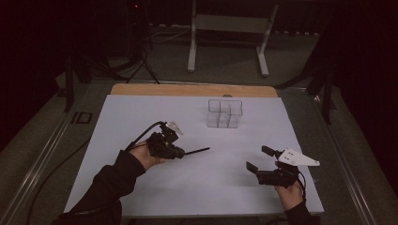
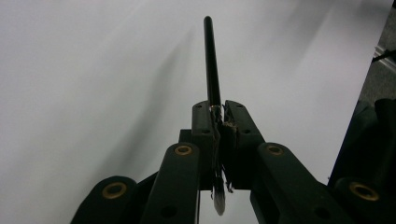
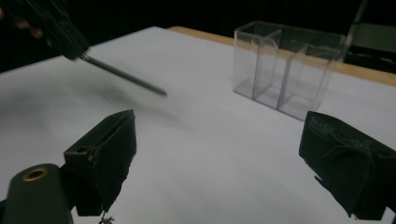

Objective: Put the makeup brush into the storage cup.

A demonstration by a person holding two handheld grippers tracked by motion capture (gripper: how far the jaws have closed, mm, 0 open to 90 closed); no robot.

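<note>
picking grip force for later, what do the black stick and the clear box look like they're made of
Stick: thin, black, smooth with a faint sheen along its length; plastic or coated metal, cannot tell which. It is clamped in the left gripper.
Box: see-through, rigid, with thin straight dividers and bright edges; looks like clear acrylic or similar hard plastic, glossy.

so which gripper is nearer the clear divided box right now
Left, though not by much. The left gripper, clamped on a thin black stick, sits in front of the clear box to its left. The open right gripper is farther back toward the table's near edge.
</note>
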